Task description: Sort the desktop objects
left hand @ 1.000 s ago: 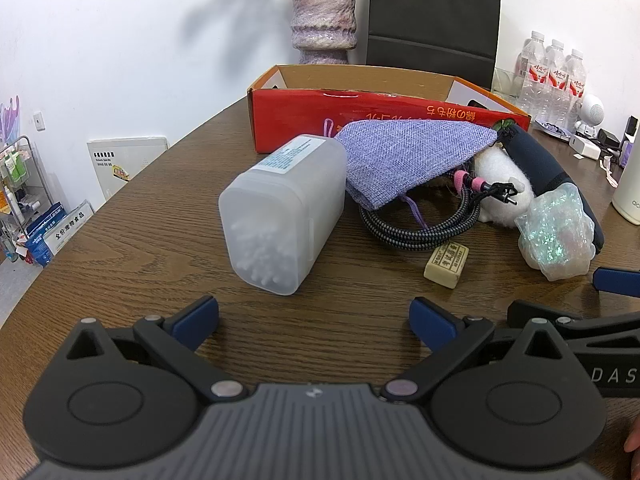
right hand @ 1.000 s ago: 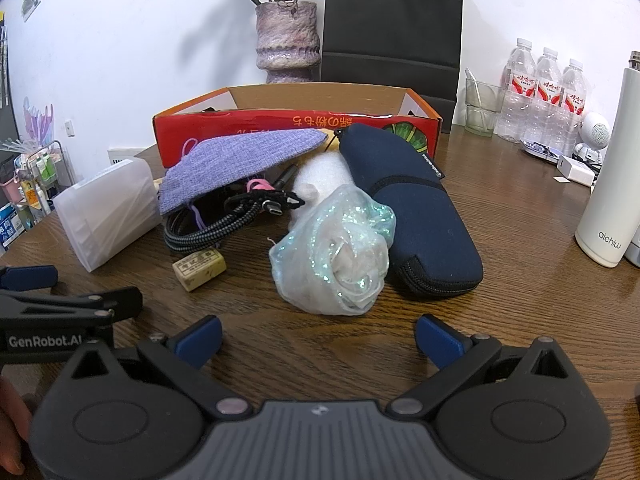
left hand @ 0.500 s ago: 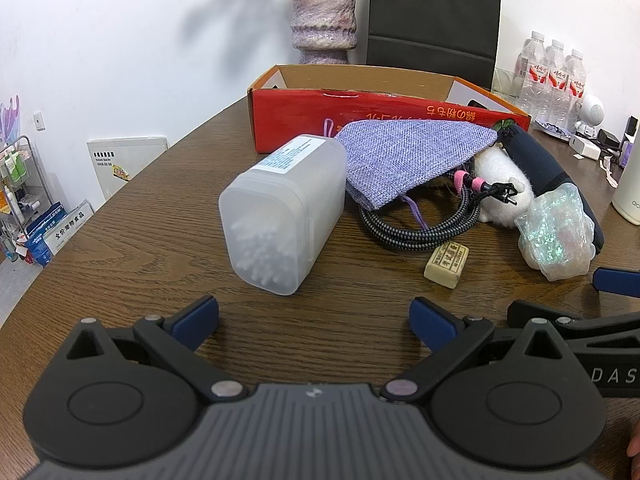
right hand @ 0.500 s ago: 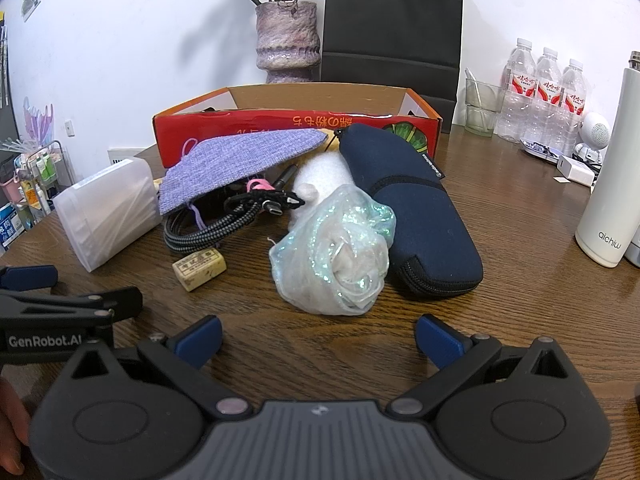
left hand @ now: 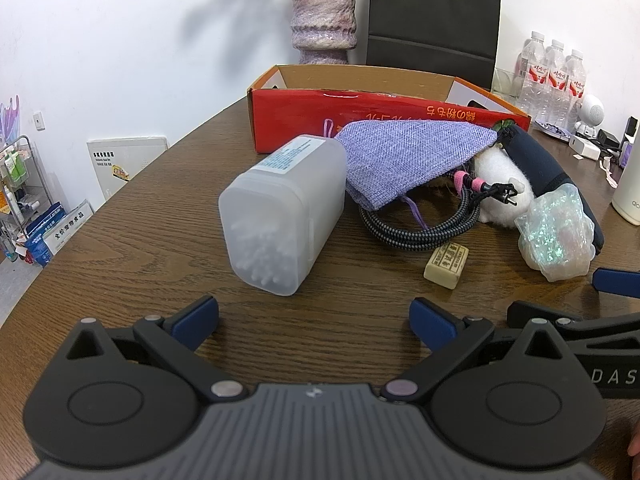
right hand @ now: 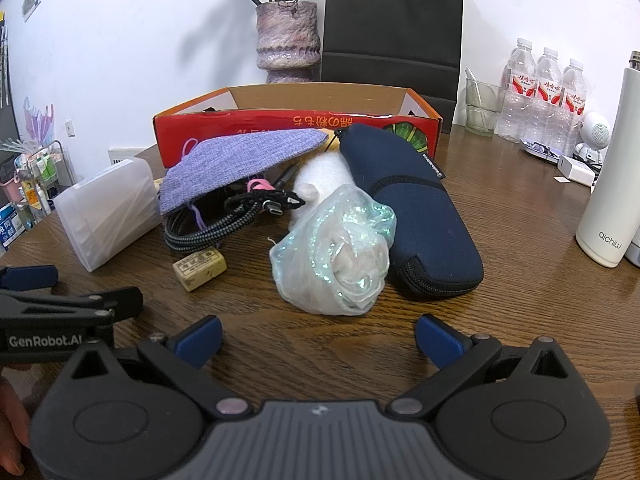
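A red cardboard box (left hand: pixel 360 120) (right hand: pixel 296 128) stands open at the back of the wooden table. In front of it lie a translucent cotton-swab box (left hand: pixel 280 220) (right hand: pixel 108 212), a purple fabric pouch (left hand: pixel 404 156) (right hand: pixel 236 160), a coiled braided cable (left hand: pixel 420 228) (right hand: pixel 216 224), a yellowish eraser (left hand: pixel 446 266) (right hand: pixel 200 270), a white fluffy thing (left hand: pixel 500 188), an iridescent plastic bag (left hand: pixel 556 236) (right hand: pixel 336 252) and a navy zip case (right hand: pixel 408 208). My left gripper (left hand: pixel 314 322) is open and empty, just short of the swab box. My right gripper (right hand: pixel 318 338) is open and empty, just short of the plastic bag.
A purple vase (right hand: pixel 288 40) and a black paper bag (right hand: pixel 394 24) stand behind the box. Water bottles (right hand: pixel 544 96), a glass (right hand: pixel 480 108) and a white flask (right hand: pixel 612 184) stand at the right. The table edge curves away on the left (left hand: pixel 80 240).
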